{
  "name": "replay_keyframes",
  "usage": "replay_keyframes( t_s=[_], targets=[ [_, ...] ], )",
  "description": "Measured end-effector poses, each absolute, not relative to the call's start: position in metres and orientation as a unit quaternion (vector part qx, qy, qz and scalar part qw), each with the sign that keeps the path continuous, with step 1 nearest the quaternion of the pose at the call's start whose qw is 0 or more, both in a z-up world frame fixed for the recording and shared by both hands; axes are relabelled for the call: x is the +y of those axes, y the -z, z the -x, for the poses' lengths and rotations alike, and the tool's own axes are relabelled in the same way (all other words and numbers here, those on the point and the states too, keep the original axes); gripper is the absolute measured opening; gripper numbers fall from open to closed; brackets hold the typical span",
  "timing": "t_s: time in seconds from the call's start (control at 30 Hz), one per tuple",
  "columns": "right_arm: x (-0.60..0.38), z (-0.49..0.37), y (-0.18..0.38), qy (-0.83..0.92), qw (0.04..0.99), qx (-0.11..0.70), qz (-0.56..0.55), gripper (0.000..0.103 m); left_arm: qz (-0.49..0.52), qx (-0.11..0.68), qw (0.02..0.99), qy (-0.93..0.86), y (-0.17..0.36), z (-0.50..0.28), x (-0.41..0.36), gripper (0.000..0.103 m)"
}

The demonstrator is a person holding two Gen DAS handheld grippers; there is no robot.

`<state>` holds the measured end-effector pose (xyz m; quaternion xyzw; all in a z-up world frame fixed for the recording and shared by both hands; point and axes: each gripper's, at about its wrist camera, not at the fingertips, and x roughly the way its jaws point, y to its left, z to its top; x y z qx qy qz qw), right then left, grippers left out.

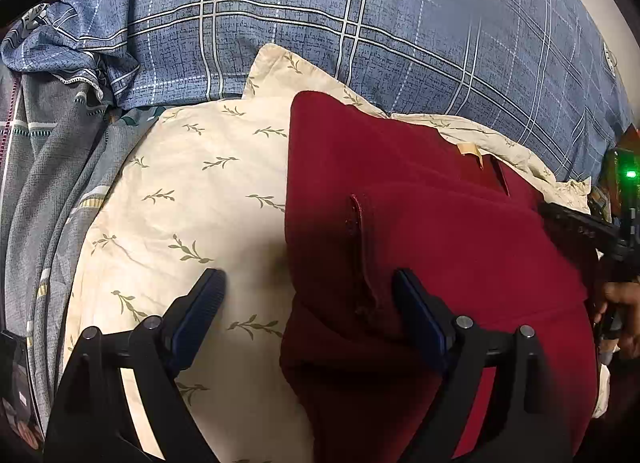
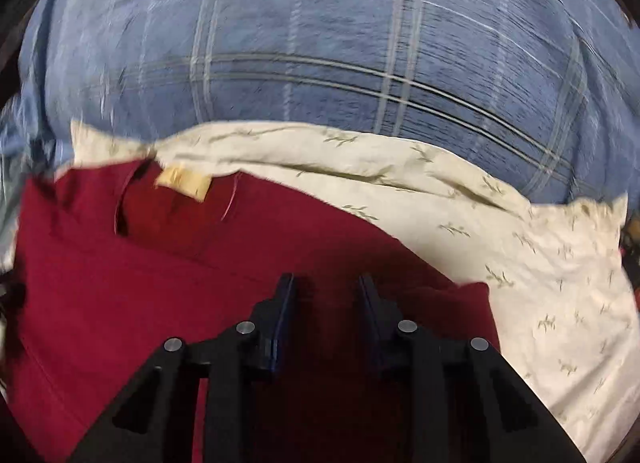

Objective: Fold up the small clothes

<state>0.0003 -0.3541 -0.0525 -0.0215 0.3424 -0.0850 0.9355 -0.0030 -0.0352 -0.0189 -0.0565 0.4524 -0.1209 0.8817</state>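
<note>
**Two tools over a red garment on a bed**

Two views show the same scene. From the left wrist, the left tool (image 1: 308, 283) stands released, its jaws spread wide: one finger lies over the cream leaf-print cloth (image 1: 192, 199), the other over the red garment (image 1: 440, 247). The garment lies folded on that cream cloth, its left edge falling between the two fingers, with nothing pinched. A tan label (image 1: 470, 151) shows near its far edge. Behind lies a blue checked bed cover (image 1: 360, 23), bunched at the left. At the right edge a hand (image 1: 618, 315) holds the other device, and a green light (image 1: 631, 174) glows above it.

From the right wrist, blurred by motion, the right tool (image 2: 326, 291) hovers over the red garment (image 2: 120, 283), its jaws narrowed but apart, with no cloth visibly clamped between them. The tan label (image 2: 184, 182) sits at the garment's far edge, the cream cloth (image 2: 540, 283) spreads to the right, and the blue cover (image 2: 320, 43) fills the background.
</note>
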Motion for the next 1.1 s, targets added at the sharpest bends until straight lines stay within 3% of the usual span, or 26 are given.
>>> replay_keyframes(
  t_s=[0.1,0.2,0.5,0.63,0.77,0.9,1.1],
  targets=[
    [-0.350,0.032,0.045,0.084,0.942,0.322,0.027,0.035,0.055,0.453,0.882,0.120,0.019,0.003,-0.035,0.087],
    [-0.358,0.065,0.050,0.108,0.941,0.319,0.025,0.046,0.053,0.454,0.881,0.120,0.018,0.004,-0.035,0.087],
    [-0.389,0.134,0.066,0.113,0.941,0.318,-0.028,0.051,0.053,0.439,0.888,0.126,0.004,0.026,-0.030,0.087],
    [-0.393,0.121,0.085,0.119,0.928,0.353,-0.025,0.051,0.059,0.435,0.887,0.145,-0.003,0.046,-0.027,0.087],
    [-0.388,0.162,0.056,0.094,0.941,0.320,-0.055,0.056,0.107,0.449,0.870,0.172,-0.010,0.086,-0.012,0.087],
    [-0.373,0.224,0.049,0.041,0.944,0.326,-0.037,0.076,0.097,0.443,0.873,0.181,-0.012,0.140,-0.002,0.087],
    [-0.362,0.291,0.090,-0.053,0.928,0.361,-0.077,0.078,0.079,0.483,0.851,0.189,0.011,0.202,0.007,0.087]
  ],
)
